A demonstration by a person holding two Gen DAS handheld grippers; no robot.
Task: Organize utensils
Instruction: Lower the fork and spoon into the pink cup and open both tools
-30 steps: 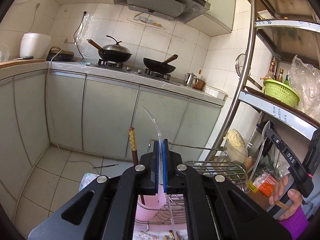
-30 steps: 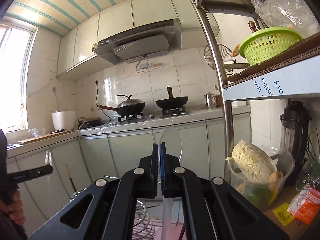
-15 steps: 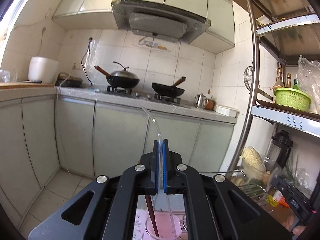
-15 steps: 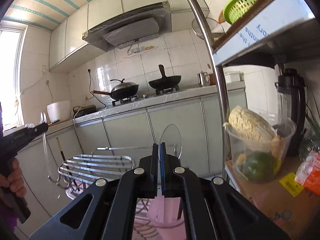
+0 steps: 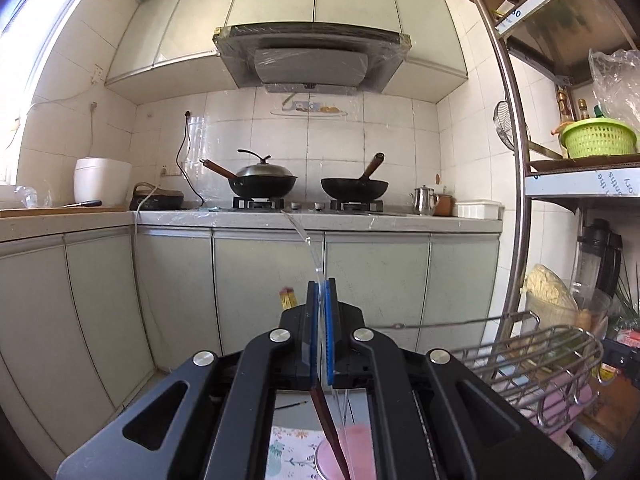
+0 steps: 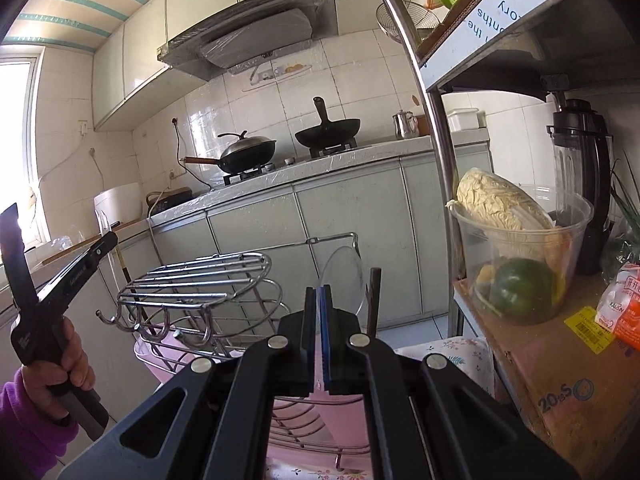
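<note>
My left gripper is shut on a clear plastic utensil that curves up and away from the jaws. Dark chopsticks with a gold tip stand just behind its left finger, their lower ends in a pink cup below. My right gripper is shut on a clear plastic spoon, its bowl sticking up ahead of the jaws. A dark chopstick stands beside that spoon. The right wrist view shows the left gripper at the left, held by a hand, next to a wire rack.
The wire rack sits over pink plastic ware on a floral cloth. A steel shelf post rises at the right, with a tub of vegetables, a blender and a cardboard box. Cabinets and a stove counter lie ahead.
The left view has levelled and swung left, so the rack now sits at its right. My right gripper has sunk toward the rack and pink ware. Both grippers stay shut on their clear utensils.
</note>
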